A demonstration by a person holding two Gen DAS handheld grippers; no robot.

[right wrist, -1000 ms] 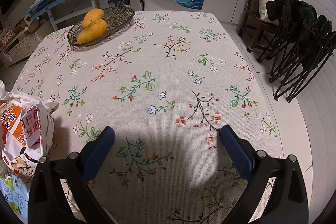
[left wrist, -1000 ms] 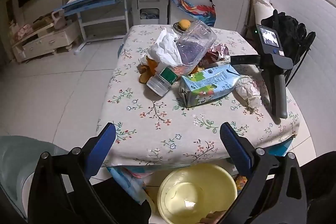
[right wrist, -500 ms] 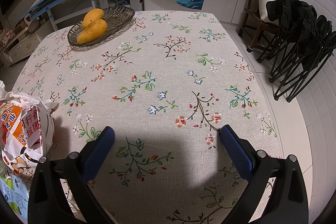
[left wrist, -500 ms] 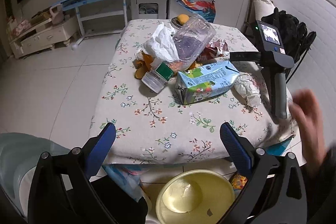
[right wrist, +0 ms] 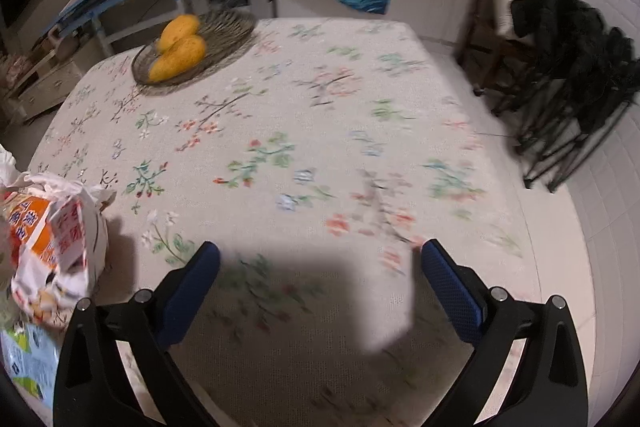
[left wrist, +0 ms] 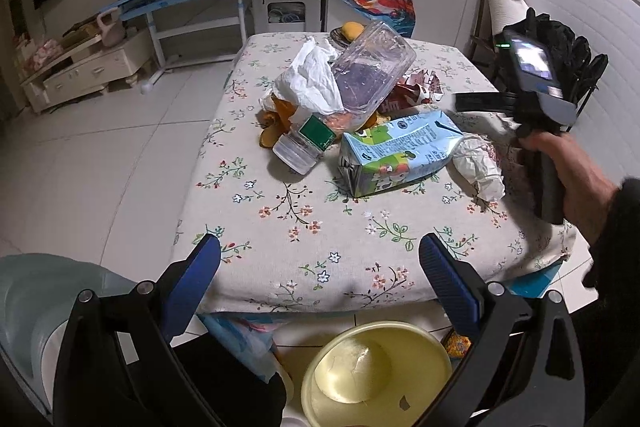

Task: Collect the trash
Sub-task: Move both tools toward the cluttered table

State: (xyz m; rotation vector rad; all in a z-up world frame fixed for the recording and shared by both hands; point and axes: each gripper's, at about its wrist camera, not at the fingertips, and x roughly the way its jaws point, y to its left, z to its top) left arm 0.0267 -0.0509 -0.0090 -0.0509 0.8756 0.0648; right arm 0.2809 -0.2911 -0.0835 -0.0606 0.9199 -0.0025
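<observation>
While the trash pile (left wrist: 352,115) sits mid-table on the floral tablecloth (left wrist: 280,227) — clear plastic jar (left wrist: 372,71) tilted over a white bag (left wrist: 312,83), milk carton (left wrist: 396,151) on its side, crumpled paper (left wrist: 478,163) just beside it — the left gripper (left wrist: 320,267) hovers off the near table edge, fingers wide apart and empty, above a yellow basin (left wrist: 376,375) on the floor. Right gripper (right wrist: 320,267) is over bare cloth, fingers apart, nothing between them, a printed bag (right wrist: 56,247) to its left and a mango basket (right wrist: 192,47) at the far corner; a hand (left wrist: 572,171) grips its handle, that view motion-blurred.
</observation>
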